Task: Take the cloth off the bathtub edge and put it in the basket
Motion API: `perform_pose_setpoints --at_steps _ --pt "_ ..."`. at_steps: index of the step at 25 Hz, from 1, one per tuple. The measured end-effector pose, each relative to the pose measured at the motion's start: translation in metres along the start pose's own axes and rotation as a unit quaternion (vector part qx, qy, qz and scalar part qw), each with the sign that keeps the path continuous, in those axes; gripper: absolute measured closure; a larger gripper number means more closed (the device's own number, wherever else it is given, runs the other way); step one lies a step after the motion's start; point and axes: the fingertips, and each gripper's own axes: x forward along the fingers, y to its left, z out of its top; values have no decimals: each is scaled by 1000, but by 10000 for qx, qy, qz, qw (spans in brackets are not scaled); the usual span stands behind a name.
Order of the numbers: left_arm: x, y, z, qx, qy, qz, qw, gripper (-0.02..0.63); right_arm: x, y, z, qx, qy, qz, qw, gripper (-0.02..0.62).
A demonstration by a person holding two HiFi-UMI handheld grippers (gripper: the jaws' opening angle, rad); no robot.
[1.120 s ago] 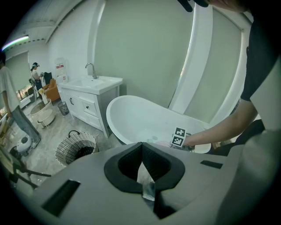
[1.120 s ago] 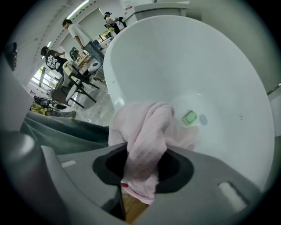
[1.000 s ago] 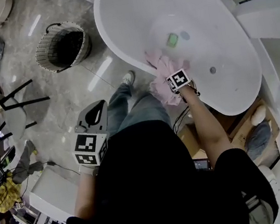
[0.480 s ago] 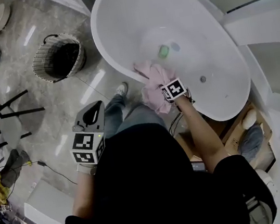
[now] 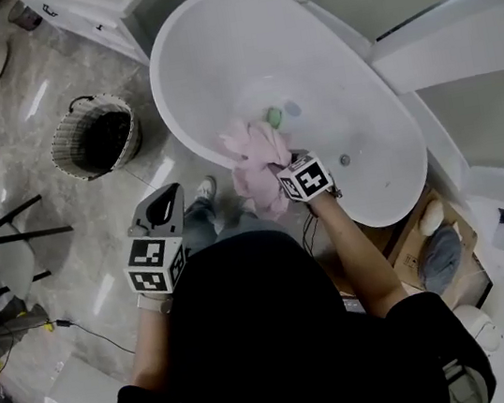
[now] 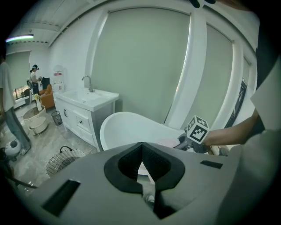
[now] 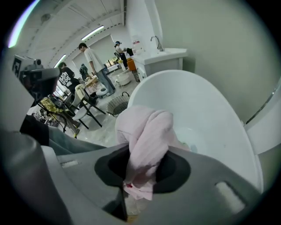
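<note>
From above, the right gripper (image 5: 284, 166) is out over the near rim of the white tub (image 5: 175, 122), with the pink cloth (image 5: 250, 160) bunched at its tip. The cloth's lower folds hang across that rim, and whether they touch it I cannot tell. A small green thing (image 5: 273, 117) lies in the tub bottom just beyond. The basket (image 5: 66, 130) stands on the floor (image 5: 44, 86) well to the left of the tub, apart from both grippers. The left gripper (image 5: 170, 197) is held low by the person's left side, over the floor. In the left gripper view the left gripper (image 6: 141, 148) has its jaws together on nothing. Past them are the tub (image 6: 127, 127), the basket (image 6: 61, 160) lower left, a sink cabinet (image 6: 85, 105) behind, and the right gripper's cube (image 6: 197, 129) with a bit of cloth (image 6: 167, 142) beside it. In the right gripper view the right gripper (image 7: 142, 170) is clamped on the cloth (image 7: 142, 136), which rises in a thick fold from between the jaws. The tub (image 7: 206, 110) opens behind it, and the basket (image 7: 115, 104) sits far off on the floor.
</note>
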Motion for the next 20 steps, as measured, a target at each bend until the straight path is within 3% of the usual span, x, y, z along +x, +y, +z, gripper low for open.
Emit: perform_pose_setpoints --at_steps 8,20 --pt "7 -7 46 157 -343 -242 9990 592 -83 15 66 88 -980 16 9951 480" --pt "-10 -6 111 403 -823 -251 9955 592 -201 37 142 53 -2344 54 9721 480"
